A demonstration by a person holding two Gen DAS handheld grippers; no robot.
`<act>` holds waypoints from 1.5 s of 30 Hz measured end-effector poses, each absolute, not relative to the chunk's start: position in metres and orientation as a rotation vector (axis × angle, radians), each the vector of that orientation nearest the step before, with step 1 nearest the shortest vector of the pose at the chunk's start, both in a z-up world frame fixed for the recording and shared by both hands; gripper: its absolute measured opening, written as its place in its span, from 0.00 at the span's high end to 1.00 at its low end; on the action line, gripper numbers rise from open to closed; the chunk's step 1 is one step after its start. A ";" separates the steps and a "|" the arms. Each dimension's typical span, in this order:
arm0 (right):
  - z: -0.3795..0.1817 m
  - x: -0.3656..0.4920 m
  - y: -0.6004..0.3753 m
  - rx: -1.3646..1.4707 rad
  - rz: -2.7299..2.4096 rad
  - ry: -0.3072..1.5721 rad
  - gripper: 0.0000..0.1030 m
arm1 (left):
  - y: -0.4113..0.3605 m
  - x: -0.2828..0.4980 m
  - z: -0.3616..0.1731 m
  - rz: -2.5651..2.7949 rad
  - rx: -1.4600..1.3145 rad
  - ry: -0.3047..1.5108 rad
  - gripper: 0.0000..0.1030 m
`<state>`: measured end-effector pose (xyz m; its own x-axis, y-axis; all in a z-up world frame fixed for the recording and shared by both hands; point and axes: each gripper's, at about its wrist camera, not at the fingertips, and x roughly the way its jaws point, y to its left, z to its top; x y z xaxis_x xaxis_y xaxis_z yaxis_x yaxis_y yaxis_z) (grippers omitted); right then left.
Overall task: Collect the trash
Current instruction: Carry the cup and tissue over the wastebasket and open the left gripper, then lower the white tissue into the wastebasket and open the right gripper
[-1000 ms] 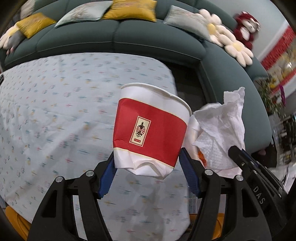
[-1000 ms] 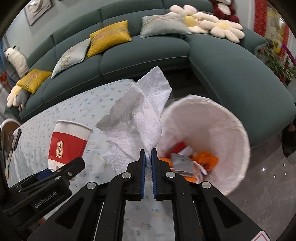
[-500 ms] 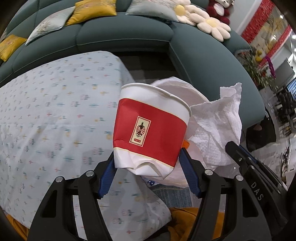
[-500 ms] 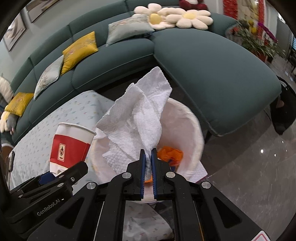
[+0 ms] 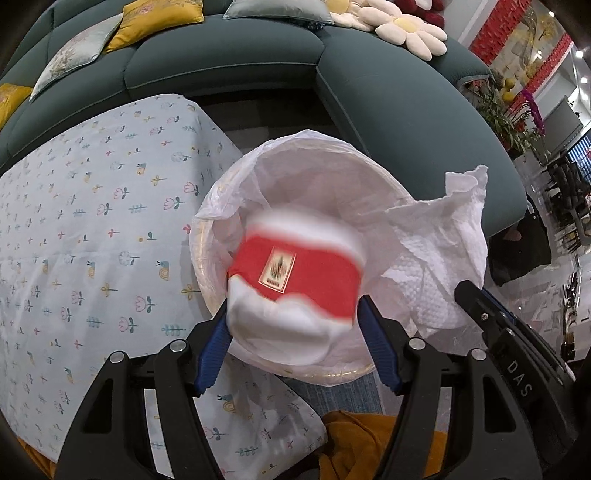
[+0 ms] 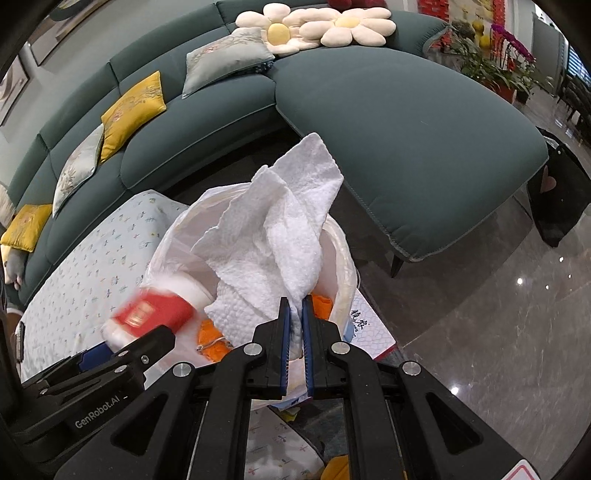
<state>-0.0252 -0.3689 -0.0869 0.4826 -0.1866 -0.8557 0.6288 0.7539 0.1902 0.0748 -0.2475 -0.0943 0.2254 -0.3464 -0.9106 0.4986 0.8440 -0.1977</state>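
red and white, the paper cup looks blurry now, smeared by quick motion. it sits lower than it did half a second ago and has tipped over toward the mouth of the white trash bin. the left gripper has its blue pads spread wide on each side of the cup's bottom. i cannot tell if they touch the cup any more, and the gap looks wider than before.

from the right wrist view the cup lies on its side at the bin's near edge, just above the left gripper, not upright like a moment ago.

the right gripper is pressed together on a crumpled white paper towel. the towel stands up over the bin, much the same as before. orange trash shows inside the bin under the towel.

the bin fills more of the left view than it did earlier, and less of the flowered tablecloth shows. a green sofa curves behind it all, with yellow cushions and flower pillows.
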 end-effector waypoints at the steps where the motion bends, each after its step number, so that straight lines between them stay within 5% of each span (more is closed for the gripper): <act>1: -0.087 -0.025 -0.370 0.529 -0.528 0.945 0.94 | -0.248 0.075 -0.095 -0.586 0.149 1.211 0.38; 32: -0.079 0.007 -0.334 0.464 -0.441 0.977 0.92 | -0.193 0.086 -0.091 -0.479 0.095 1.196 0.32; 45: -0.075 0.020 -0.315 0.439 -0.416 0.982 0.83 | -0.173 0.091 -0.082 -0.448 0.080 1.165 0.29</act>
